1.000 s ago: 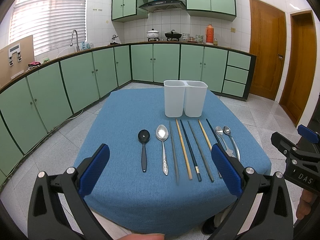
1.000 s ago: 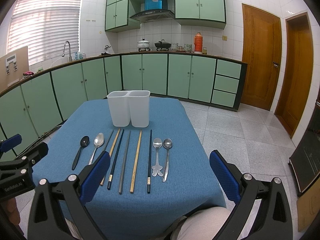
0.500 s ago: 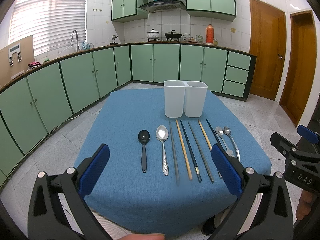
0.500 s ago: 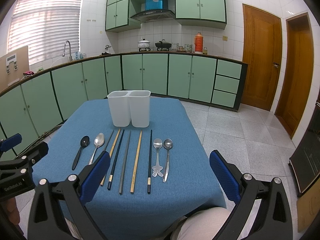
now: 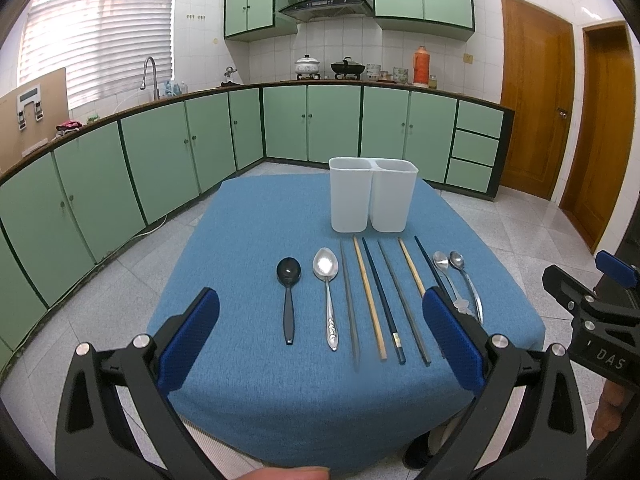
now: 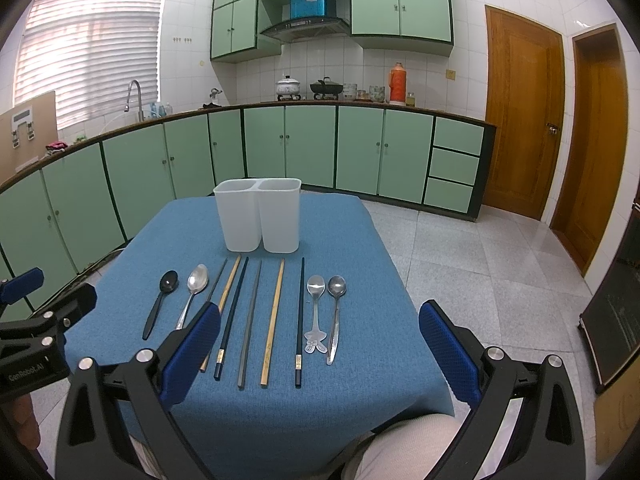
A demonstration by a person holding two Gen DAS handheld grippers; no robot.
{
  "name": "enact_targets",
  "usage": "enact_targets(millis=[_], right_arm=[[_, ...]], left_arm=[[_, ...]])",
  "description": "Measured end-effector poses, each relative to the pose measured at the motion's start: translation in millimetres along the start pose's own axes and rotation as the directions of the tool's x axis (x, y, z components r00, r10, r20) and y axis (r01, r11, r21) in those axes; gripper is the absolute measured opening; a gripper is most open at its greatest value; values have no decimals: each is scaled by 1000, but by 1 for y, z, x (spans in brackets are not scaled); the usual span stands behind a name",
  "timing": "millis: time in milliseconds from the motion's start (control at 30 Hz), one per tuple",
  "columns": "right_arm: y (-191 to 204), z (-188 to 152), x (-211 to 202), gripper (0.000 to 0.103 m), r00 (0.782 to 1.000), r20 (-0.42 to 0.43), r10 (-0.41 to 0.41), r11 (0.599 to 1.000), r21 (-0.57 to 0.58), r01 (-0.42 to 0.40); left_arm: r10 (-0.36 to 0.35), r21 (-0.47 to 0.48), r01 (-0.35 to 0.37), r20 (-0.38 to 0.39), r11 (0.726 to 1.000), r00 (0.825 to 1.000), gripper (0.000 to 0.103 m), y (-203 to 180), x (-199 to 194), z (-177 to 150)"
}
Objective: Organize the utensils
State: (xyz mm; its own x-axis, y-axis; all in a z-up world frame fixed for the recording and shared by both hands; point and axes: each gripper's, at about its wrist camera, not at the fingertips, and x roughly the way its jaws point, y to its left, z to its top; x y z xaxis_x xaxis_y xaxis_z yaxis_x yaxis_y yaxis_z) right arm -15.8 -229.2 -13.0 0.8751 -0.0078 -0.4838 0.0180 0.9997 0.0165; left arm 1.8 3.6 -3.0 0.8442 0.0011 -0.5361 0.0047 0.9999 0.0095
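Utensils: we see a row lying flat on the blue tablecloth, handles toward us, none touching a gripper
Left end of the row: a black spoon, then a silver spoon just beside it
Middle: six chopsticks side by side – a grey one, two wooden ones, dark blue ones among them
Right end: a small silver spoon with a shaped handle end and a plain silver spoon, close together
Holder: we find a white two-compartment container upright just beyond the tips of the chopsticks; we cannot see inside either compartment
Left gripper: we hold it above the near edge of the table, blue pads spread wide, nothing between them
Right gripper: likewise spread wide and holding nothing, over the near right part of the cloth
Beyond: green cabinets along the walls, wooden doors to the right
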Motion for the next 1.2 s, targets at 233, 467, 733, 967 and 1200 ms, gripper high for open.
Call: enact_targets(millis=[233,467,733,967,1200], right_arm=[[2,2,1,97,1000,-7,-4,1000,-1,4],[-1,6,22,97,1000,0,-6,1000,-10,6],[-17,25,80,97,1000,-18,-3,1000,-2,3],[-33,31,149,97,995,-98,11,1000,24,-8],[-46,27,189,86,986,-168,5,1000,31,0]], left_arm=[[0,-4,0,-14,1000,1000,98,1,13,-1],[-5,-32,5,-13,999,1000,98,17,35,8],[110,-104,-119,-92,987,990,98,65,108,35],[99,-135,-129,-209,982,973,98,91,184,44],[61,-94,-91,-286,991,956,78,78,224,35]])
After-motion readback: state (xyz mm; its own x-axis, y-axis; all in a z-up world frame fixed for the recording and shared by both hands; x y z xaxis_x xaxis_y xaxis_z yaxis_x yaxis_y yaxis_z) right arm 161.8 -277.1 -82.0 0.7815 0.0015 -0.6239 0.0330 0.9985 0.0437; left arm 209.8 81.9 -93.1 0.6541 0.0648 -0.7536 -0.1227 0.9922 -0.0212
